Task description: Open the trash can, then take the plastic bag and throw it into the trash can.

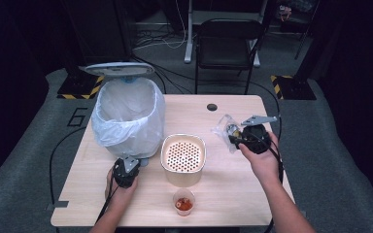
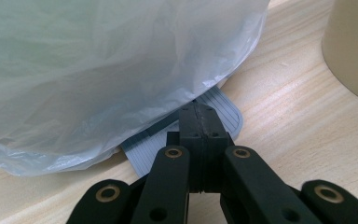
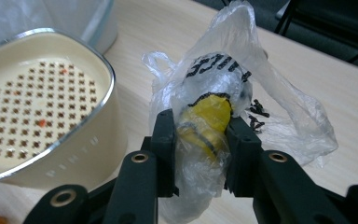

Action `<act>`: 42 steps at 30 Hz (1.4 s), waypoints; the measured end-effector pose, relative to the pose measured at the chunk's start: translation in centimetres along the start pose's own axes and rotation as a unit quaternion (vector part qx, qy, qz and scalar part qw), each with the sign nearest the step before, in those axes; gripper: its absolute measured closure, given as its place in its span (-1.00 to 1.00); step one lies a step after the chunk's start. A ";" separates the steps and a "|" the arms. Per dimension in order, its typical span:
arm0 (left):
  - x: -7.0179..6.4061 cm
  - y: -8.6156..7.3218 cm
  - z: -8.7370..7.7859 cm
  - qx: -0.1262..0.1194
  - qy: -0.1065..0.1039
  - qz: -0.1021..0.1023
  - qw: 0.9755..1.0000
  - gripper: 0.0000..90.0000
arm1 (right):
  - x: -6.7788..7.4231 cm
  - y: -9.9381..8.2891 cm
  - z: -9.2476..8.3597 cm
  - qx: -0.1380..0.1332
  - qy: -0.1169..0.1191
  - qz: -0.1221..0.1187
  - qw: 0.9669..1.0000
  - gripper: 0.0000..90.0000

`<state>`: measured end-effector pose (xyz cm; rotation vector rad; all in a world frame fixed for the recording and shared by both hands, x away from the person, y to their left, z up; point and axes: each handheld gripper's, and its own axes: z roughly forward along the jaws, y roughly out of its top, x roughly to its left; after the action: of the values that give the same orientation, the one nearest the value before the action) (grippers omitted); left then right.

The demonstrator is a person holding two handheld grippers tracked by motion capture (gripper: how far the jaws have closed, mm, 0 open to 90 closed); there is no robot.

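**Crumpled bag in the right gripper, pedal under the left**

From above, the right gripper [image 1: 239,137] is held over the right half of the tabletop [image 1: 233,194], toward the far edge, clamped on a crumpled clear plastic bag [image 1: 225,129]. The lined bin [image 1: 126,116] stands at the far left with its lid [image 1: 120,69] raised, and the left gripper [image 1: 126,171] sits at its foot. A cream perforated container [image 1: 183,158] is mid-table, with a small cup [image 1: 183,202] of something red near the front edge.

Along the left gripper [image 2: 200,121], the jaws are pressed together with nothing between them, tips resting on the bin's ribbed grey pedal [image 2: 226,112] beneath the hanging liner [image 2: 112,70]. My guess is it is pressing the pedal to keep the lid up.

Along the right gripper [image 3: 205,126], the jaws pinch the plastic bag [image 3: 242,84] around a yellow lump [image 3: 208,116] inside. The film looks thin, light and slippery, and would likely slide or tear if gripped alone; the firmer lump seems the sensible place to hold, and the loose tails may snag on the bin's rim.
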<state>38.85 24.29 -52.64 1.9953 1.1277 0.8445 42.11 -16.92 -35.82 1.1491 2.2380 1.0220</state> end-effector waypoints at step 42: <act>0.1 0.0 0.0 -0.004 0.004 0.003 1.000 1.00 | 12.0 14.6 1.1 -0.050 0.134 -0.121 0.982 0.55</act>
<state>38.92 24.41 -52.59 1.9914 1.1212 0.8585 43.49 -0.97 -25.75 0.7091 2.4250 1.2310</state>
